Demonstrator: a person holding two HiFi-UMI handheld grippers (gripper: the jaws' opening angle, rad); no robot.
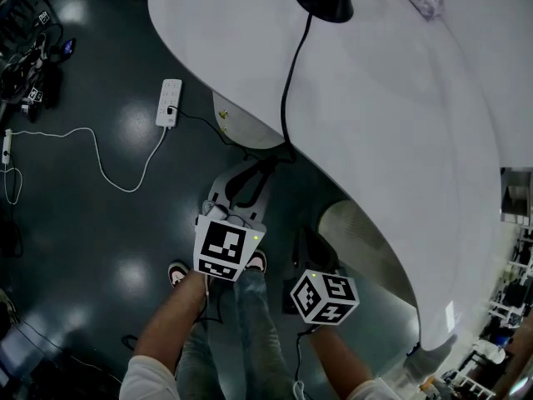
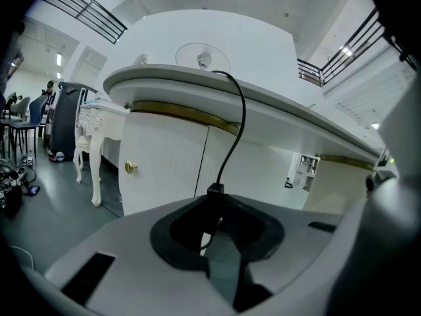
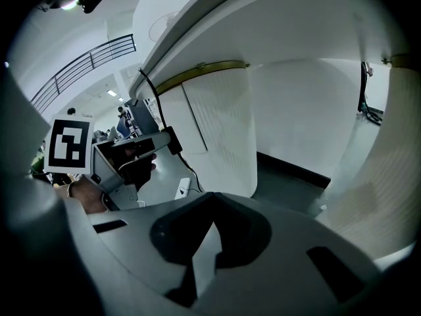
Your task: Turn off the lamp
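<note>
Pinching the boxy black switch point(image 2: 215, 189) on a glossy cord point(image 2: 241, 110), left gripper point(image 2: 214, 203) sits below the smooth curved white counter point(image 2: 197, 84); right gripper point(image 3: 212, 226) pressed together, empty.

A dark grey glossy floor point(image 1: 83, 248) reflects spots of ceiling light. A white curved-edged tabletop point(image 1: 400, 115) sits over white cabinet fronts point(image 2: 164, 170) trimmed with a brass-coloured strip point(image 2: 187, 115). Black metal railings point(image 2: 92, 12) line an upper gallery against white walls
</note>
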